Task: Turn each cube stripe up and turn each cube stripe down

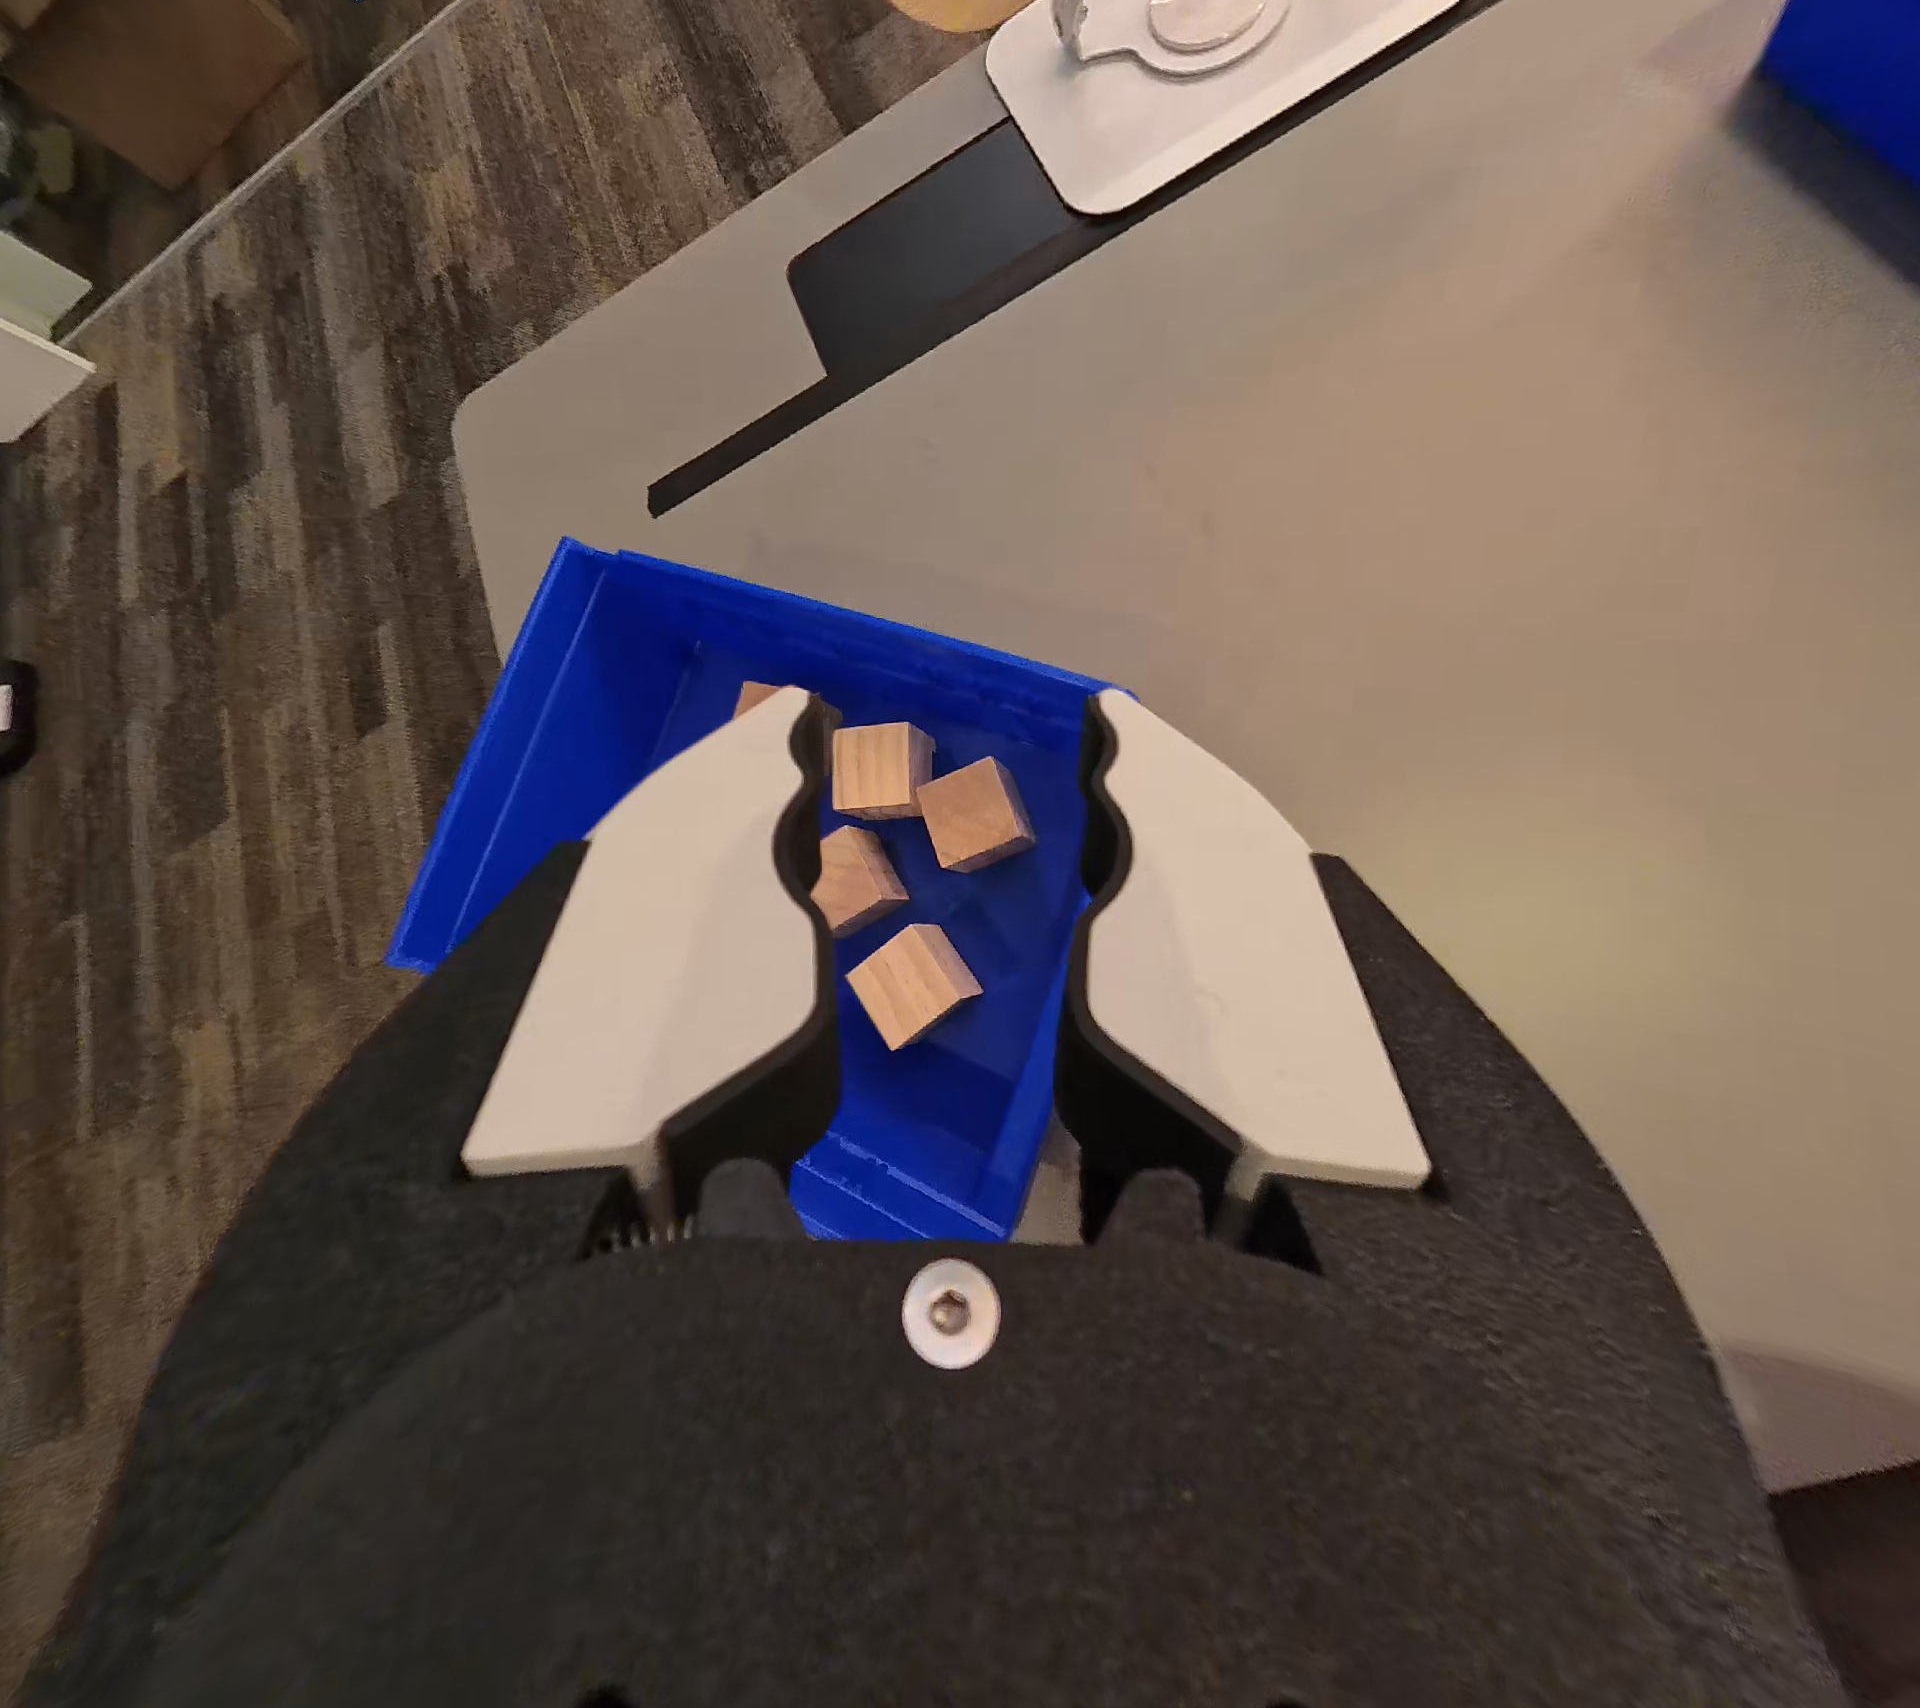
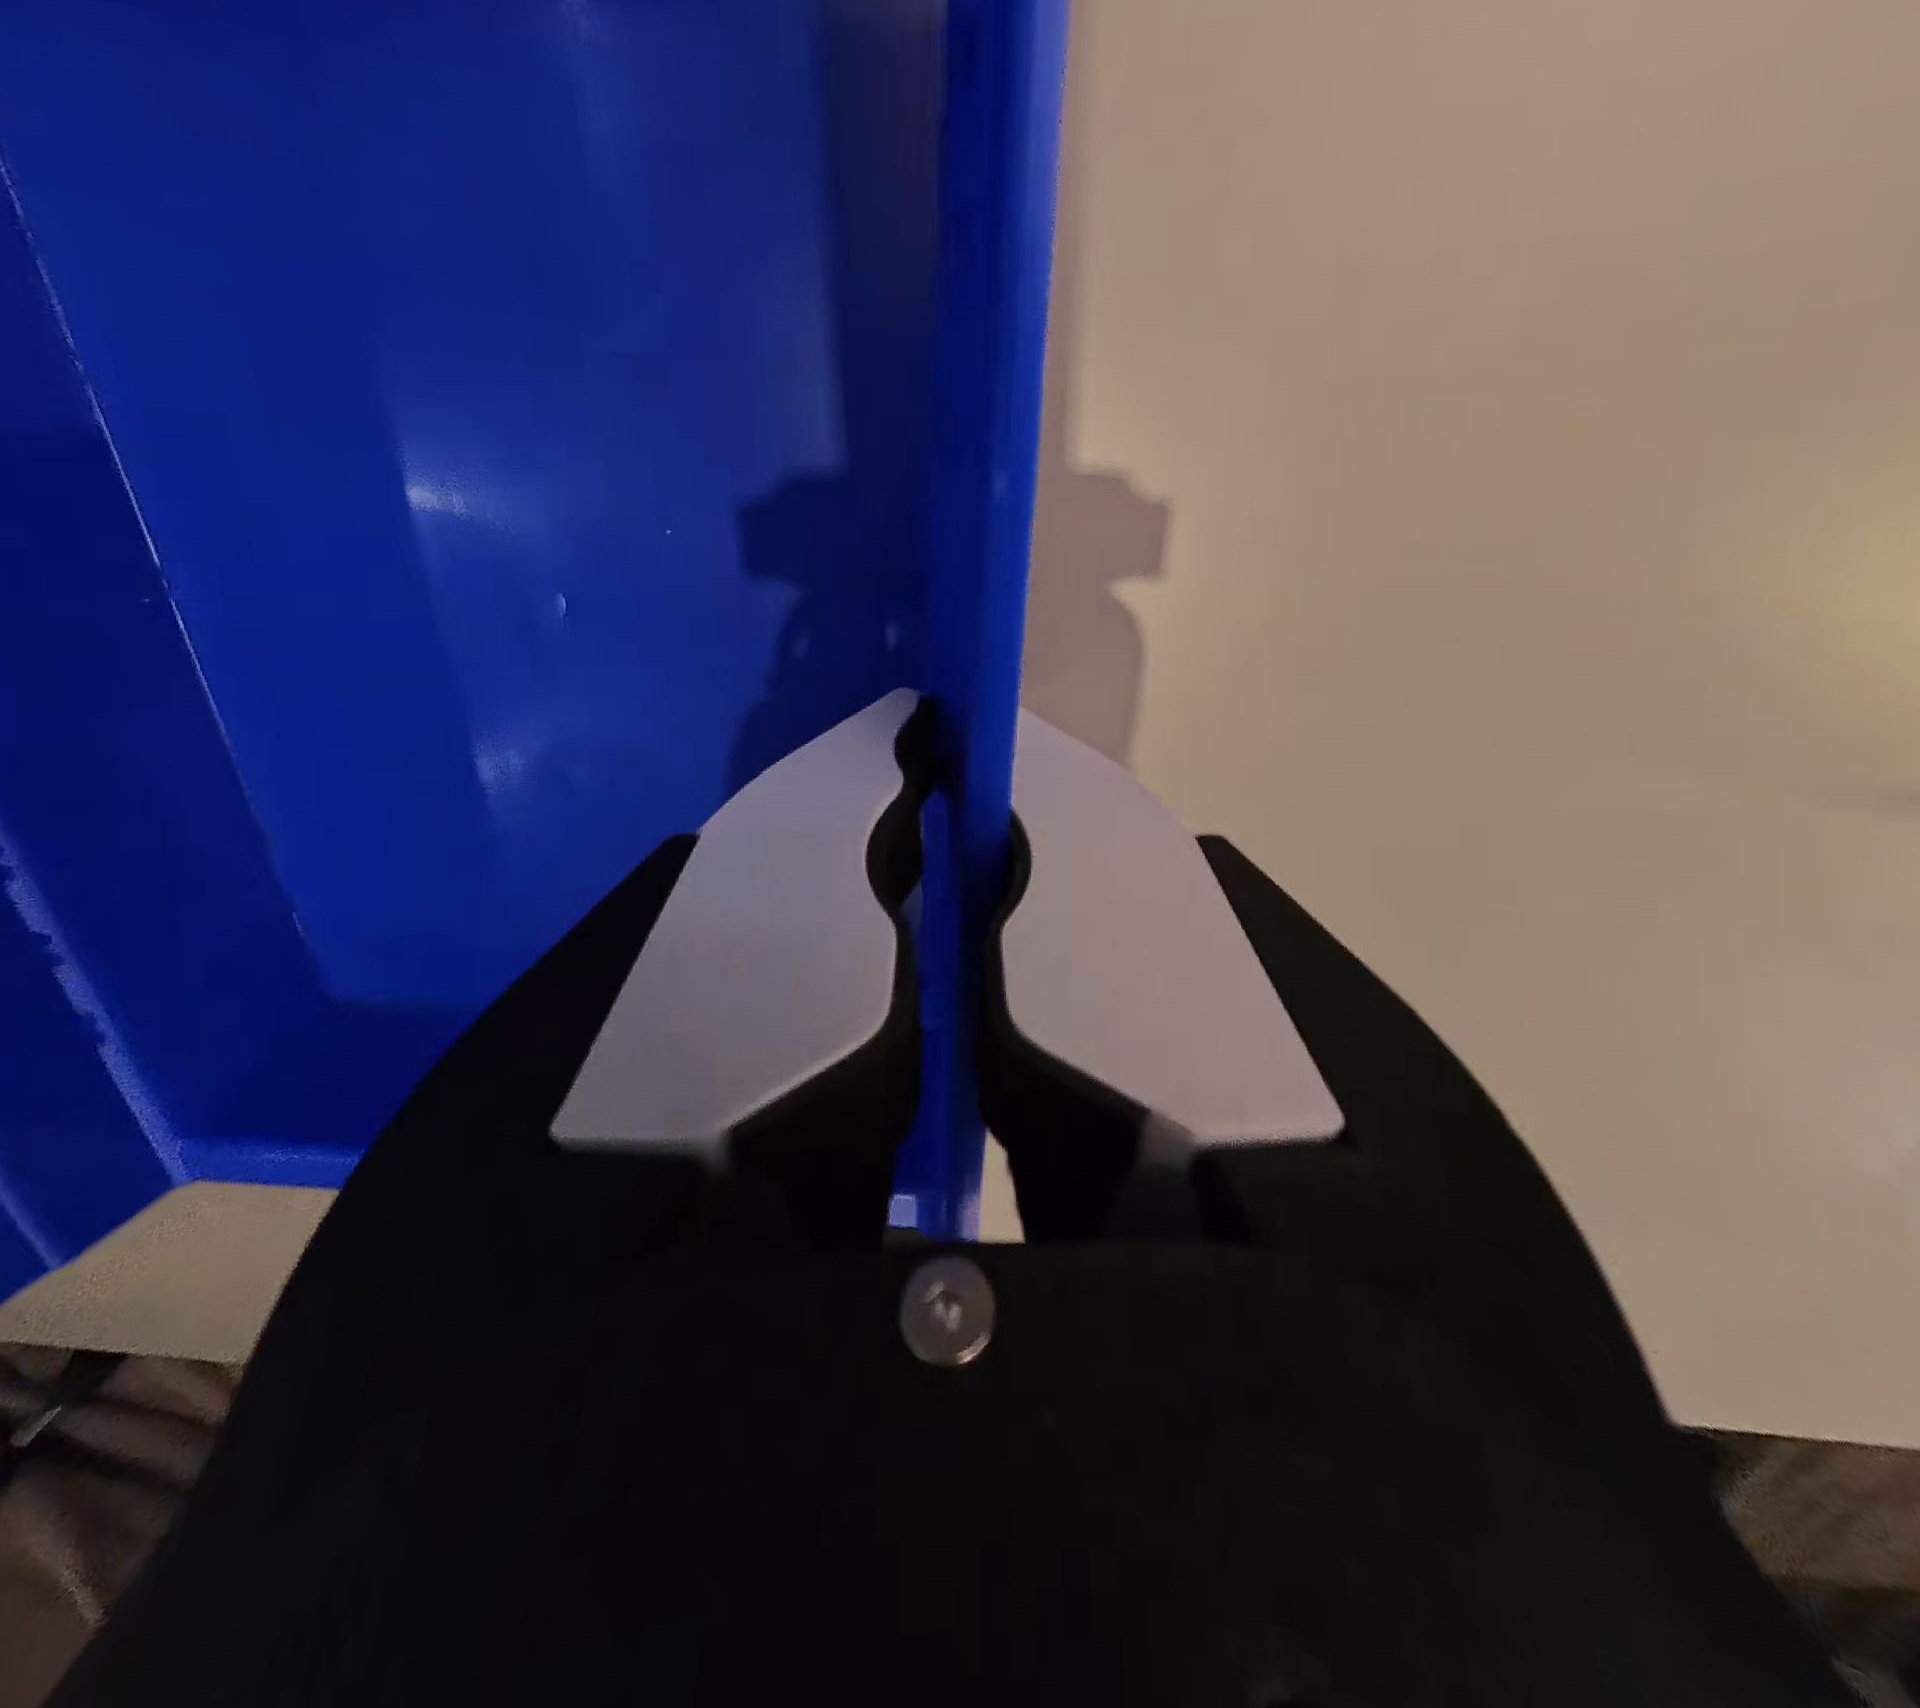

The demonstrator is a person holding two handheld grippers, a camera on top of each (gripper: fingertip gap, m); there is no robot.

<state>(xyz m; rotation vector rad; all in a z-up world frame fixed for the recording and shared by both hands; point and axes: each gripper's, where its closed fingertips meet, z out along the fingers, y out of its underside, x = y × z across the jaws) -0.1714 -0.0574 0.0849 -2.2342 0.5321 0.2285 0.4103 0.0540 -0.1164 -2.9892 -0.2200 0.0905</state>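
Note:
In the left wrist view a blue bin [image 1: 582, 723] sits at the table's near left corner with several small wooden cubes [image 1: 881, 769] loose on its floor. No stripe shows on the faces I can see. My left gripper [image 1: 948, 708] is open and empty, held above the bin with the cubes between its fingers. In the right wrist view my right gripper [image 2: 961, 713] is shut on the right wall of a second blue bin [image 2: 997, 308]. The inside of that bin looks empty where I can see it.
A white stand [image 1: 1226, 69] holding a card and a wooden board stands at the table's far edge. A corner of a blue bin [image 1: 1849, 27] shows at the far right. The grey table [image 1: 1455, 567] ends at the left, with carpet floor and cardboard boxes beyond.

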